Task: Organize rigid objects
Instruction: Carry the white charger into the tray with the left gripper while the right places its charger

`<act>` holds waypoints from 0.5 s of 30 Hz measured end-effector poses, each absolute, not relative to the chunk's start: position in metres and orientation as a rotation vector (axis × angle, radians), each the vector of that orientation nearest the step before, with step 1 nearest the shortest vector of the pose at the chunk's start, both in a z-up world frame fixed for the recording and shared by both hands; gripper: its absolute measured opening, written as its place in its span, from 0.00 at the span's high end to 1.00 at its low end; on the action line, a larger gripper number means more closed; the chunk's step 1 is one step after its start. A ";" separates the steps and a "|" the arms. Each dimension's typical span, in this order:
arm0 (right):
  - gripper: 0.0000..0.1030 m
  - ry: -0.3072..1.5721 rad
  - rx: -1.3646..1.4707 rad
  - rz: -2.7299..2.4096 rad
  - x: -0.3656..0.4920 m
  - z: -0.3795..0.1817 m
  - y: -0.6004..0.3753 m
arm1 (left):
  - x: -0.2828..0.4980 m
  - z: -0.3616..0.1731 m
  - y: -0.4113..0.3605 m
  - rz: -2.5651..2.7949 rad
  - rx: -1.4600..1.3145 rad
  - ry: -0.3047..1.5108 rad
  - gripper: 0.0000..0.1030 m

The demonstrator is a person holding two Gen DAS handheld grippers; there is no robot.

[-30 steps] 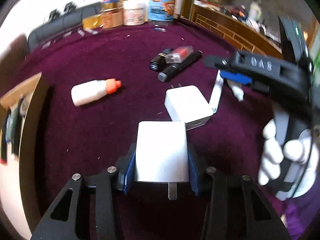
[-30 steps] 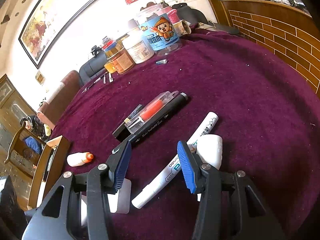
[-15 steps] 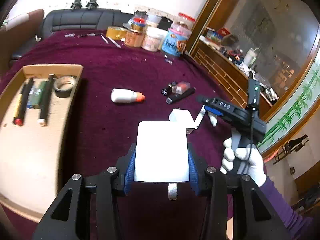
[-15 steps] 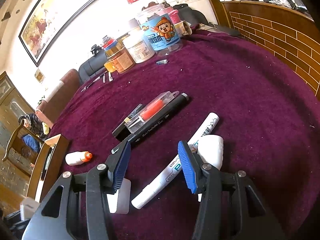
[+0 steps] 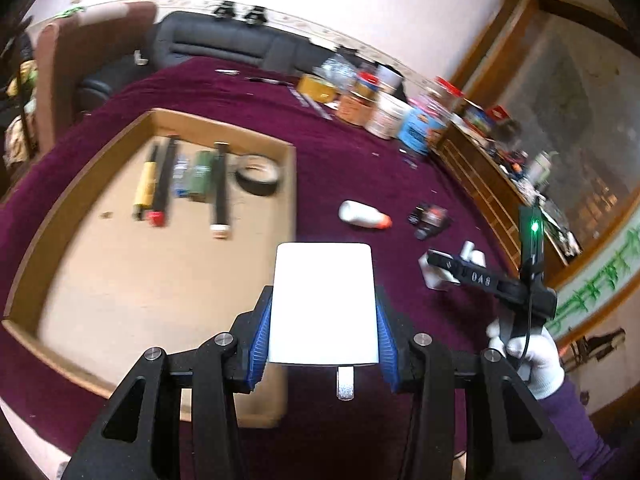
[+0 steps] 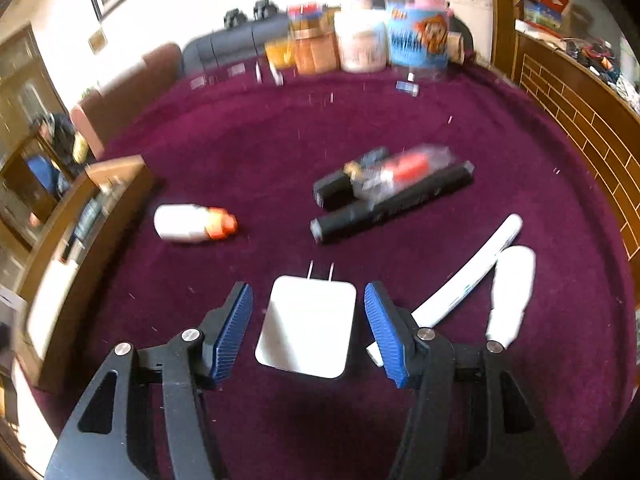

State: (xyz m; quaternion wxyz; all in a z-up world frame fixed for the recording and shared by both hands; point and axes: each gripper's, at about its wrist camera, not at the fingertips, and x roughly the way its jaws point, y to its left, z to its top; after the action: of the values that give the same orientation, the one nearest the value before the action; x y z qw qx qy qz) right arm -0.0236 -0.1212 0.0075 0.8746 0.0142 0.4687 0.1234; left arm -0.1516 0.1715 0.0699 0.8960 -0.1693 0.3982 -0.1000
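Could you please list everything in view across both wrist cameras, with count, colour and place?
Wall charger: 1, white, clamped between the left gripper's pads, over the tray's near corner.
Second wall charger: 1, white, flat on the cloth between the right gripper's open pads, untouched.
Tray: 1, tan, left part of the table; holds pens, markers and a tape roll.
Glue bottle: 1, white with orange cap, lying beside the tray.
Black markers: 2, with a clear red-filled packet on top, mid-table.
White marker: 1, right of the charger.
White tube: 1, beside that marker.
Jars: several, far edge.
Tablecloth: 1, maroon.
Left gripper: black, blue pads.
Right gripper: same; jaws have just been opening.
Gloved hand: white.
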 end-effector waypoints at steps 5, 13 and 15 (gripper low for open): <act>0.58 0.995 0.022 0.241 -0.026 0.006 -0.117 | -0.148 0.067 0.206 -0.099 -0.336 0.829 0.61; 0.59 0.961 0.176 0.336 -0.039 0.034 -0.121 | -0.104 0.040 0.266 0.097 -0.308 0.948 0.61; 0.58 0.949 0.183 0.379 -0.044 0.045 -0.110 | -0.093 0.031 0.275 0.134 -0.305 0.994 0.61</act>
State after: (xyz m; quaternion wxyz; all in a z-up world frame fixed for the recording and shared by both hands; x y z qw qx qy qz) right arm -0.0435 -0.1096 0.0451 0.8684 0.0873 0.4534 0.1810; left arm -0.0929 0.2753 0.0314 0.8658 -0.1457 0.4744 0.0639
